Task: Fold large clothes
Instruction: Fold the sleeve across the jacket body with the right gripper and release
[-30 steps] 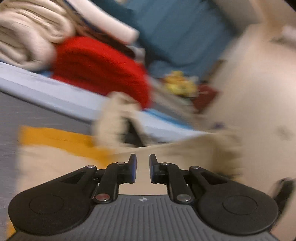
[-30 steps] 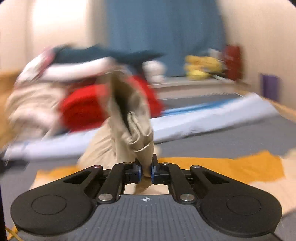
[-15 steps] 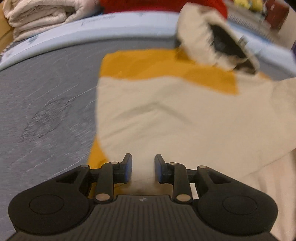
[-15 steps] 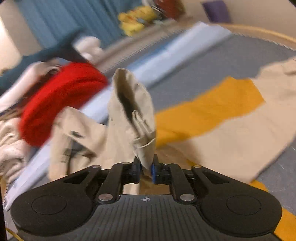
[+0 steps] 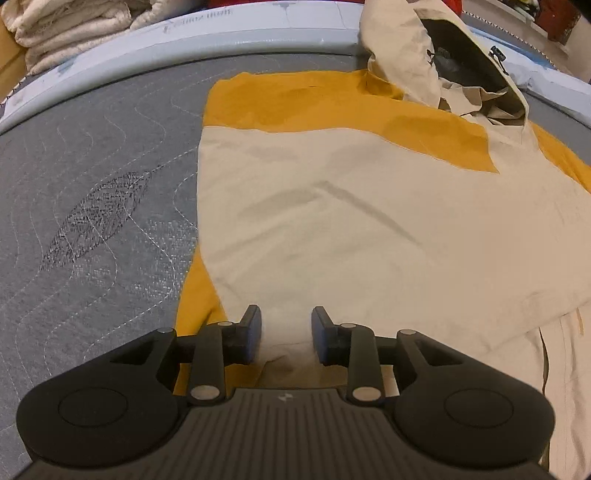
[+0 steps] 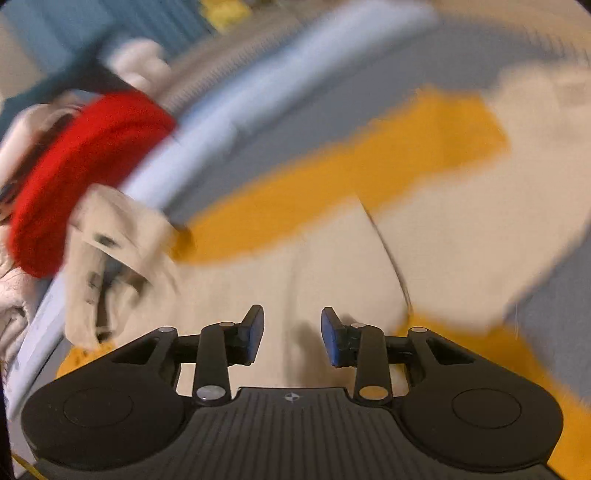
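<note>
1. A cream-and-mustard hooded jacket (image 5: 369,206) lies spread across a grey quilted surface (image 5: 92,192), filling the centre and right of the left wrist view.
2. The left gripper (image 5: 286,332) points steeply down at the jacket's near edge, bottom centre of the frame. Its jaws stand apart and are opening; cream fabric shows in the gap between them, but the pads do not press on it.
3. The jacket's hood (image 5: 454,70) stands crumpled at the upper right of the left wrist view, its dark lining showing, just above the mustard band across the shoulders.
4. A pale blue border (image 5: 258,26) curves along the top of that view, at the far edge of the grey surface; folded cream bedding (image 5: 70,26) is piled at the upper left.
5. The right wrist view is smeared by motion blur. The right gripper (image 6: 291,334) hangs over cream fabric at bottom centre, jaws spread and opening, nothing pinched between the pads.
6. In that view the jacket (image 6: 424,236) runs from the centre to the right edge, its mustard band slanting across the middle, and the hood (image 6: 118,258) slumps at the left.
7. A red knitted garment (image 6: 85,162) sits at the left of the right wrist view, beyond the blue border (image 6: 229,122); blue curtains (image 6: 55,37) fill the upper left corner.
</note>
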